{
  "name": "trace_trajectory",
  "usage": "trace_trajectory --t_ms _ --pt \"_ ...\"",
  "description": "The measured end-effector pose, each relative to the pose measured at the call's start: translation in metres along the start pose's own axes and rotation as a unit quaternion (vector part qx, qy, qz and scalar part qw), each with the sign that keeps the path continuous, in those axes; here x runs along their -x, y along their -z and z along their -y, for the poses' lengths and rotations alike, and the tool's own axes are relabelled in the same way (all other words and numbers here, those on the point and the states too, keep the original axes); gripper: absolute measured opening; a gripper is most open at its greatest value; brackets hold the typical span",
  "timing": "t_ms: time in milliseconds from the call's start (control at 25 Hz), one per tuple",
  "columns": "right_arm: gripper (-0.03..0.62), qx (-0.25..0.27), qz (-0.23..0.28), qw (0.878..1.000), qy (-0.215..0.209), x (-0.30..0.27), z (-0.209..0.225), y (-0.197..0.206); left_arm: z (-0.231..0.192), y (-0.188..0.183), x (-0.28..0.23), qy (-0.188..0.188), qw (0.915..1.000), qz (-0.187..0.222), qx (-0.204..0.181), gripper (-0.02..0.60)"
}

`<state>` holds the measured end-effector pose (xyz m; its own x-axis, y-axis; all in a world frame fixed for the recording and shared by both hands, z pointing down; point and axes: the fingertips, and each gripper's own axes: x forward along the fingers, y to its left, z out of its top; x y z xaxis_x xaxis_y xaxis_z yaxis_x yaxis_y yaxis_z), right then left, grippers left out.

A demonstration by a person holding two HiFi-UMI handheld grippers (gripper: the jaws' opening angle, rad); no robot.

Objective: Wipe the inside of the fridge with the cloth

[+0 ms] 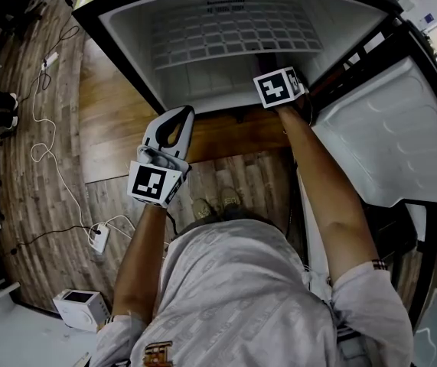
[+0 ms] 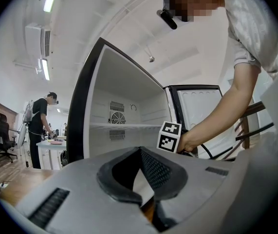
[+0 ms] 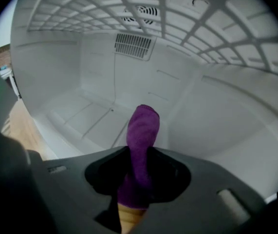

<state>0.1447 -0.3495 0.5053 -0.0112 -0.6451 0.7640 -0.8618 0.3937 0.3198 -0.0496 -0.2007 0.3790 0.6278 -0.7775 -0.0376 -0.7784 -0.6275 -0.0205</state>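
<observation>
- Fridge (image 1: 195, 79) is standing with its door (image 1: 390, 136) swung wide to the person's right. A white wire shelf (image 1: 233, 35) is spanning the upper part of the compartment.
- Right tool (image 3: 139, 147) is reaching into the compartment, under the wire shelf. Its jaws are pressing together on the purple cloth (image 3: 142, 126).
- The cloth is sticking out past the jaw tips as a rounded, upright fold, pointing toward the white floor and back wall of the fridge. Whether it is touching either surface: cannot tell.
- In the head view, only the right tool's marker cube (image 1: 278, 86) is showing, at the fridge's front edge near the door hinge side.
- Left tool (image 1: 178, 125) is hanging outside the fridge, over the wooden floor (image 1: 119, 121), just in front of the opening and apart from it. Its jaw tips are meeting, with nothing between them.
- A white power strip (image 1: 98, 238) with its cable is lying on the floor to the left.
- Another person (image 2: 40, 126) is standing at a tabletop well behind the fridge.
</observation>
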Motion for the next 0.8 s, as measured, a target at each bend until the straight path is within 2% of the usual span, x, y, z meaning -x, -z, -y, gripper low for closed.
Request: trace_trajectory --t_ms 280,440,560,800 --pt "0.114 0.023 0.069 0.996 -0.045 0.030 -0.037 -0.012 0.003 -0.001 -0.001 0.002 1.0000 0.003 0.001 0.000" --pt "0.114 0.032 0.112 0.990 -0.080 0.060 -0.063 -0.018 0.002 -0.002 -0.002 -0.002 1.0000 0.002 0.002 0.000" --pt "0.114 0.029 0.163 0.980 -0.113 0.088 -0.084 -0.027 0.000 -0.003 -0.002 -0.009 1.0000 -0.001 0.000 0.000" --pt "0.114 0.018 0.258 0.951 -0.169 0.143 -0.111 -0.041 -0.006 -0.020 0.000 -0.022 0.9997 0.013 -0.001 0.000"
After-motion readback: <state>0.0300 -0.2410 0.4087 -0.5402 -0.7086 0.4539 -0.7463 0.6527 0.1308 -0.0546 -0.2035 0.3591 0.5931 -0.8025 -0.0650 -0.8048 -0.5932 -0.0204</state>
